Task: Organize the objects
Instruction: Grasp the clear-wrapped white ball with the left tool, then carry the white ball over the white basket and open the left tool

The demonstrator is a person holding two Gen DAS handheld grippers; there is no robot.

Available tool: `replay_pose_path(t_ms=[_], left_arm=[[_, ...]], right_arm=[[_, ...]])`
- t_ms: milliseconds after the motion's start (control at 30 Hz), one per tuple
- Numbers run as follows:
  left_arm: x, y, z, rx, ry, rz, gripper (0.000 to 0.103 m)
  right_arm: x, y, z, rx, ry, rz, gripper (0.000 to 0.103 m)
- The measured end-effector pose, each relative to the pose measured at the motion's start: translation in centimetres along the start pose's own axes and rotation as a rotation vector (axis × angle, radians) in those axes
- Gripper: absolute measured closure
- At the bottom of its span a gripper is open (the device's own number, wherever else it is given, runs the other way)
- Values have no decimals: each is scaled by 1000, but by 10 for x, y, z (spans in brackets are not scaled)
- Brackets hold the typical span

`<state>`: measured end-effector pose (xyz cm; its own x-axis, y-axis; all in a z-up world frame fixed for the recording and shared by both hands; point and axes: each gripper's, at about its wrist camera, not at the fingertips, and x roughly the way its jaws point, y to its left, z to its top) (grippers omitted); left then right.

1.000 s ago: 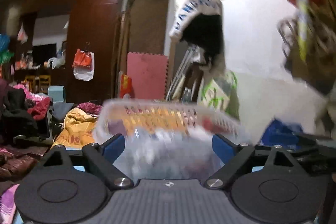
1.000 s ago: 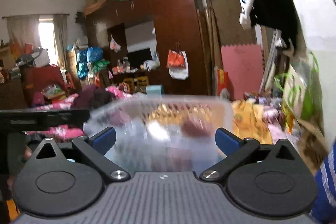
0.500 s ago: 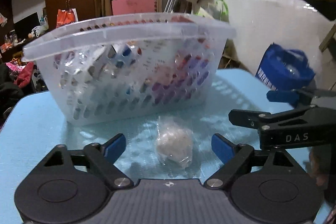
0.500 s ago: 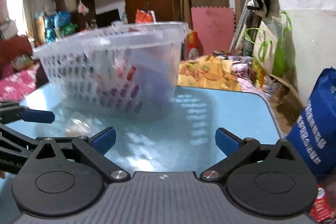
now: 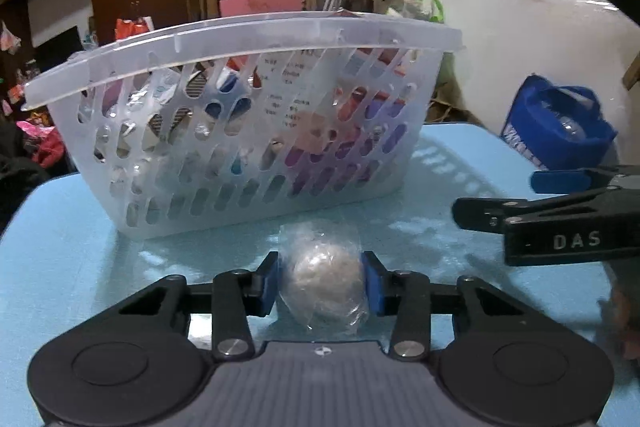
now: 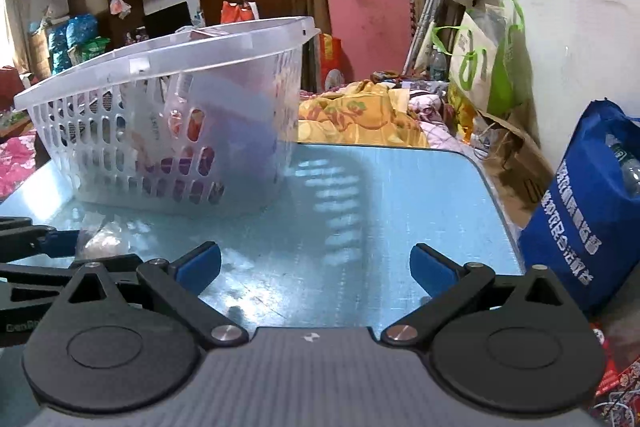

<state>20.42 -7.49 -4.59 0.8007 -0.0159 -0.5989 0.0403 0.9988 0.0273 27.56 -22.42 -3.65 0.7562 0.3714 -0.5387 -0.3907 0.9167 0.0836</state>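
Jaws of our left gripper [image 5: 322, 285] pinch the wrapped ball [image 5: 323, 281]; our right gripper [image 6: 315, 263] gapes. We judge the basket [image 5: 256, 39] nearly filled; this ball remains.

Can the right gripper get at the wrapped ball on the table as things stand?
Probably not: the left gripper is already shut on the wrapped ball, its pads covering both sides. The right gripper is open over bare table, off to the ball's right.
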Motion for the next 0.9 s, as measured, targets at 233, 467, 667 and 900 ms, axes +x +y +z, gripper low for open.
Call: replay_pose_path(t_ms=[233,467,667,900], left_arm=[[-15,3,-3,9,-62,-8,56],[-66,29,10,-52,-207,-40,56],[-97,68,93,-101,-283,35,56],[-42,85,143,-105,-167,82,45]], right_arm=[[-3,5,1,-27,-9,7,0],[-10,9,1,-40,-39,23,0],[-9,12,2,-51,-39,22,0],[-38,25,3,-95,-222,40,0]])
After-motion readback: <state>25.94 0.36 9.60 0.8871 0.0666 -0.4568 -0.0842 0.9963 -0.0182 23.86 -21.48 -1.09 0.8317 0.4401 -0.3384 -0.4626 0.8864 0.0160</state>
